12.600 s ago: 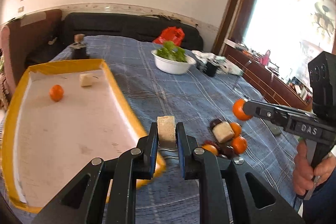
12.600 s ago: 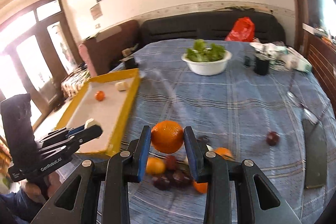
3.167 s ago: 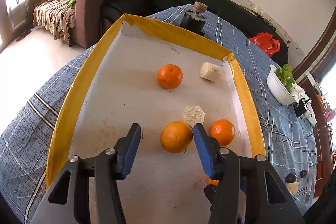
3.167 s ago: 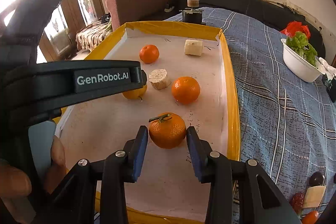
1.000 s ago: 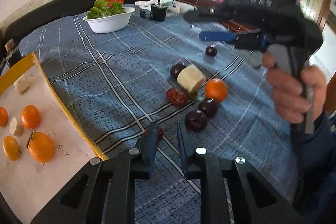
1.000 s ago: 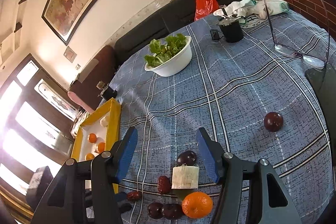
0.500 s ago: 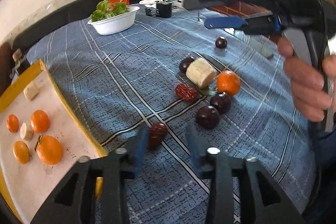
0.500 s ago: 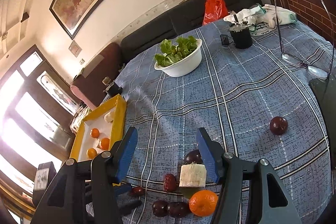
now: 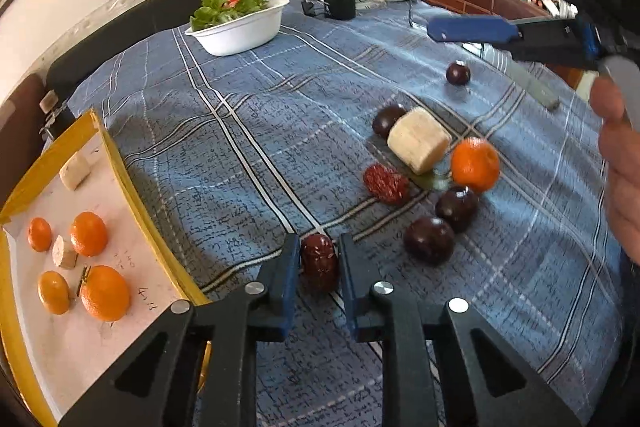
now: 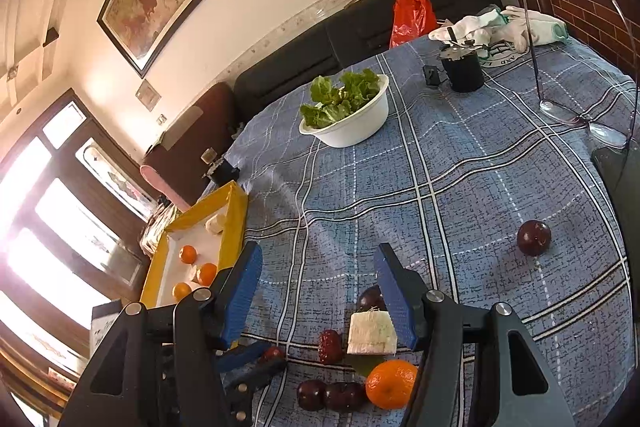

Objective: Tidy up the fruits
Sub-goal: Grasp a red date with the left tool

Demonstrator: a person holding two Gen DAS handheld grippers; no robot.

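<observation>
My left gripper (image 9: pixel 319 263) is shut on a dark red date (image 9: pixel 319 259) that rests on the blue checked tablecloth beside the yellow tray (image 9: pixel 120 171). The tray holds several oranges (image 9: pixel 105 292) and pale cut pieces. A loose pile lies to the right: another red date (image 9: pixel 385 183), a pale cut chunk (image 9: pixel 418 140), an orange (image 9: pixel 475 164) and dark plums (image 9: pixel 429 239). My right gripper (image 10: pixel 318 291) is open and empty, held above that pile (image 10: pixel 372 331). A lone plum (image 10: pixel 533 237) lies apart to the right.
A white bowl of lettuce (image 9: pixel 241 27) stands at the far side, with a black cup (image 9: pixel 339 3) and white cloths behind it. Glasses (image 10: pixel 580 115) lie at the right edge. A dark sofa and a red bag (image 10: pixel 412 13) are beyond the table.
My left gripper has closed its fingers onto the dark red date on the cloth. My right gripper has stayed open above the pile, drifting slightly.
</observation>
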